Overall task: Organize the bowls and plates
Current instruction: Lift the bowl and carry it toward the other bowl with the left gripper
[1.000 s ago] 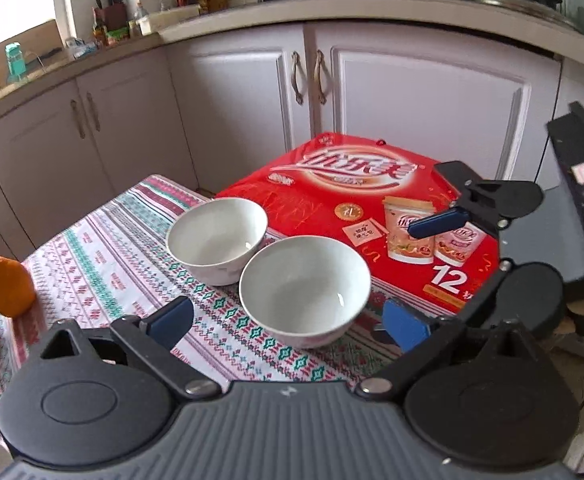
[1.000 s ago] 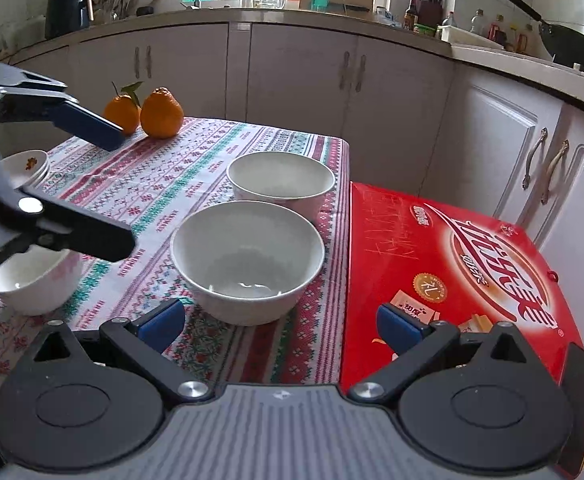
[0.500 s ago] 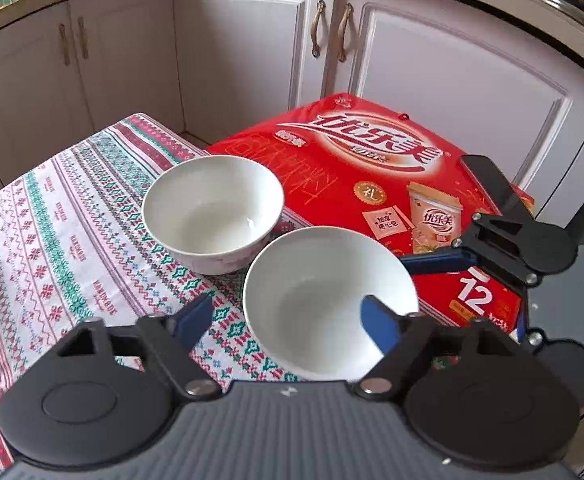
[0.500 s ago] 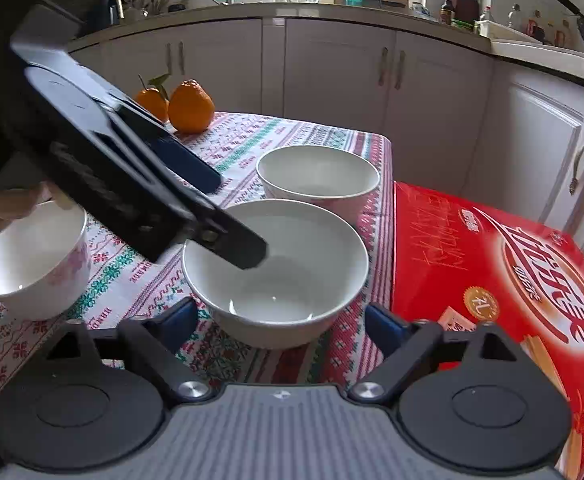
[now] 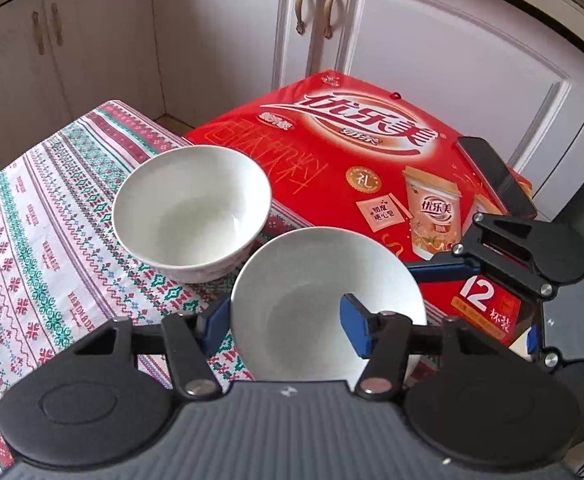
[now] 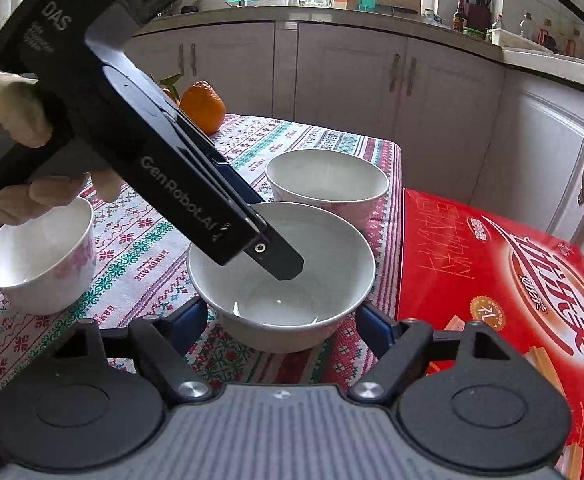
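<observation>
Two white bowls stand on the patterned tablecloth (image 5: 31,240), near its edge. My left gripper (image 5: 283,320) is shut on the near bowl (image 5: 316,280): one finger is inside it and the other outside its left wall. In the right wrist view that gripper's finger (image 6: 285,266) dips into the same bowl (image 6: 251,296). My right gripper (image 6: 281,328) straddles the bowl low down. Its jaws are closing, and its blue pads sit just beside the bowl's walls. The far bowl (image 5: 191,208) stands free behind.
A red drink carton (image 5: 372,168) lies beside the table with a dark phone (image 5: 496,176) on it. A small flowered bowl (image 6: 35,256) sits at the left under the person's hand (image 6: 7,108). Oranges (image 6: 201,106) rest at the back. White cabinets (image 6: 352,80) stand behind.
My left gripper came forward and down over the near bowl and shut on its wall. My right gripper's jaws drew in around the same bowl.
</observation>
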`<state>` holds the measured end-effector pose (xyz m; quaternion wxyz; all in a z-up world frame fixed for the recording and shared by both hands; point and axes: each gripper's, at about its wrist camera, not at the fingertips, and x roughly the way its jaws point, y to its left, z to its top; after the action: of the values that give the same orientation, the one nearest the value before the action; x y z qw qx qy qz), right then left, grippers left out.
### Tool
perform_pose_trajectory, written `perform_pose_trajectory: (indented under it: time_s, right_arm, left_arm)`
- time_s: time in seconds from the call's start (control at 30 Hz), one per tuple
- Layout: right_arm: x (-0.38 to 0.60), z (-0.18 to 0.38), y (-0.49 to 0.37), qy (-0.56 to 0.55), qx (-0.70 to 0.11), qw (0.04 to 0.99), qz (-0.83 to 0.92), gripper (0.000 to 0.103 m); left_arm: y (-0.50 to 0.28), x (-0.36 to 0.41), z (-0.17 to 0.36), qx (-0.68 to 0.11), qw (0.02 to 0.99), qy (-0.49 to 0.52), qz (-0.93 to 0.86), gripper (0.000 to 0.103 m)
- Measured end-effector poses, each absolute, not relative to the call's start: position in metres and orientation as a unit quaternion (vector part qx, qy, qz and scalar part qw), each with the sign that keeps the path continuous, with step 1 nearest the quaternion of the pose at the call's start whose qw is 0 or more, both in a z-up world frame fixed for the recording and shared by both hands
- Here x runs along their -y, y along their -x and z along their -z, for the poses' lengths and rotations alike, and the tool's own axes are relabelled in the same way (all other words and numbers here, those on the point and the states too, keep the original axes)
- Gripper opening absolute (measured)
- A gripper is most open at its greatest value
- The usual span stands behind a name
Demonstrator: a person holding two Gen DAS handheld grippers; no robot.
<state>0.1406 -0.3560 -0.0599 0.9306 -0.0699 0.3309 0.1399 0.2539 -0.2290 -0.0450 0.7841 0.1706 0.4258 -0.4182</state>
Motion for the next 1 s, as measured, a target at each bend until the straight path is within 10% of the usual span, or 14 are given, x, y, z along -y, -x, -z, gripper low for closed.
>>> perform_pose_trajectory:
  time_s: [1.0]
  right_arm:
    - [0.334, 0.019, -0.115, 0.069, -0.315, 0.931, -0.170, 0.085]
  left_arm:
    - [-0.227, 0.194, 0.008, -0.425, 0.782, -0.183, 0.418, 0.057]
